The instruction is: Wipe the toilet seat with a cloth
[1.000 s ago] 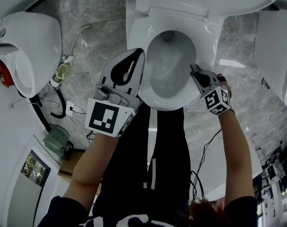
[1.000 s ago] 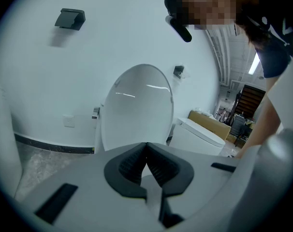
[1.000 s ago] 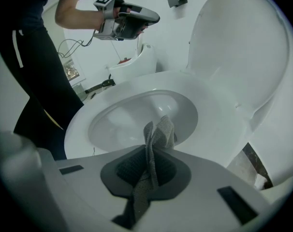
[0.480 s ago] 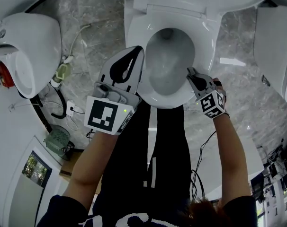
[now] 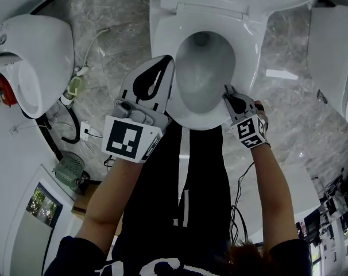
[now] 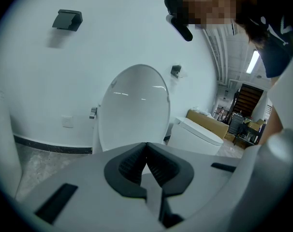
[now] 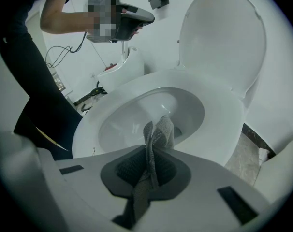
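Note:
The white toilet seat [image 5: 248,52] rings the bowl [image 5: 201,76], and the lid [image 7: 224,37] stands upright behind it. My right gripper [image 5: 227,92] rests at the seat's front right rim. It is shut on a grey woven cloth [image 7: 158,134], which sticks out past the jaws over the seat [image 7: 224,115] and bowl edge. My left gripper [image 5: 170,63] hovers by the seat's left side, above it. In its own view the left gripper [image 6: 146,145] is shut with nothing between the pads, pointing at the raised lid [image 6: 134,110].
Other white toilets stand at the left [image 5: 36,56] and right [image 5: 335,56]. Cables [image 5: 76,131] and a green object [image 5: 68,171] lie on the marble floor at the left. The person's dark-trousered legs [image 5: 191,183] stand right in front of the bowl.
My right gripper has slid with the cloth along the seat's right rim toward its front. The left gripper has hardly moved.

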`<state>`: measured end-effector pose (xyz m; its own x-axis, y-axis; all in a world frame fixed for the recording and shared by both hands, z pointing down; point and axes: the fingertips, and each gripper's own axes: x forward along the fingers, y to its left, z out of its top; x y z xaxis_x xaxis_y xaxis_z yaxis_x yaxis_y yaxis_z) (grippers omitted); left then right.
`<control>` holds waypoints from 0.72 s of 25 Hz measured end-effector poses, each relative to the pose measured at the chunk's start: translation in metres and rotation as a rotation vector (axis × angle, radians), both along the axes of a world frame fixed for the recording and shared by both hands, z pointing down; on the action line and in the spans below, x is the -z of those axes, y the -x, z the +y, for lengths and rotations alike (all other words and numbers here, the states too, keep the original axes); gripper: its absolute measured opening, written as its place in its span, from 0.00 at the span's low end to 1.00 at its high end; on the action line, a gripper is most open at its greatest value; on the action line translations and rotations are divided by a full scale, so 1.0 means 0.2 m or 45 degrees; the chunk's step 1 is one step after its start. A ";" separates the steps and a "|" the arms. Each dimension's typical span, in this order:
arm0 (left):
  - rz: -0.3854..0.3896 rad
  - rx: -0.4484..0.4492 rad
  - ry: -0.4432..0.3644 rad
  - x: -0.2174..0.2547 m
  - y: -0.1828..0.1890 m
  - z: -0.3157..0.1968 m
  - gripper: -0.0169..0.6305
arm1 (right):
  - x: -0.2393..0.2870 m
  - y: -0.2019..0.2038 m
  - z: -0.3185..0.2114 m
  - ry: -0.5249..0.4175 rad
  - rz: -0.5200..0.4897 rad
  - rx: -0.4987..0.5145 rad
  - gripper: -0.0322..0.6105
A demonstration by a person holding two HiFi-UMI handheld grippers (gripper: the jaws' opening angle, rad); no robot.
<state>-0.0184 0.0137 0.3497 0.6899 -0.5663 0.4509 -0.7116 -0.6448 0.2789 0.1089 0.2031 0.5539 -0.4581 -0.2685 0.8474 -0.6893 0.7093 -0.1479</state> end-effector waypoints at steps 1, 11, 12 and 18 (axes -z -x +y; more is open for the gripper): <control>0.004 0.002 -0.004 0.00 0.00 0.00 0.04 | 0.00 0.00 0.01 0.003 -0.001 -0.008 0.10; 0.014 -0.009 -0.010 0.00 -0.02 0.01 0.04 | 0.01 0.05 0.09 0.033 -0.024 -0.129 0.10; 0.012 -0.014 -0.010 0.00 -0.03 0.01 0.04 | 0.01 0.05 0.10 0.037 -0.027 -0.137 0.10; 0.005 -0.026 -0.016 0.00 -0.02 0.01 0.04 | 0.02 0.07 0.13 0.065 -0.025 -0.228 0.10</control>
